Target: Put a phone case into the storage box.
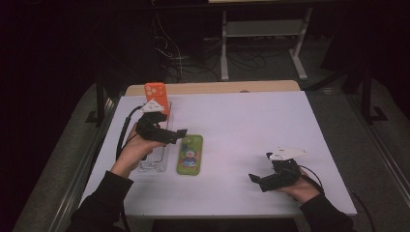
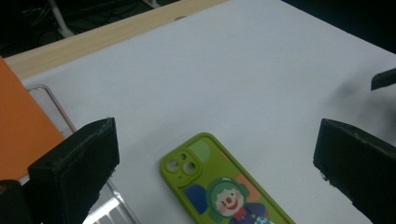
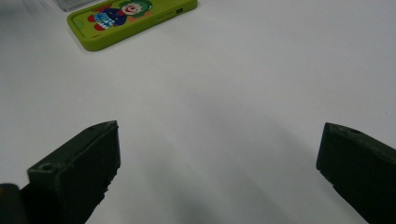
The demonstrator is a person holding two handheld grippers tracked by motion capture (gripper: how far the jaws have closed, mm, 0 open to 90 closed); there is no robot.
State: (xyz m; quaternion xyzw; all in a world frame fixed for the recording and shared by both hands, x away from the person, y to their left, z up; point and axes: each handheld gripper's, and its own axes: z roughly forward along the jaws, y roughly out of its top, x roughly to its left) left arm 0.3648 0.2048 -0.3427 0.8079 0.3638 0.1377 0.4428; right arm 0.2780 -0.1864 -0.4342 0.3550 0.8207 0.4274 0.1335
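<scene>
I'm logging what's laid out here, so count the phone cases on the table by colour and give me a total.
Green phone case: 1
Orange phone case: 1
Clear phone case: 1
Total: 3

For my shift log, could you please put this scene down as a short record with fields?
Surface: white table
Left gripper: jaws open, above the green phone case, empty
Right gripper: jaws open, near the table's front right, empty
Green phone case: flat, clown picture up
Clear tray: left of the green case
Orange case: upright at the tray's far end
</scene>
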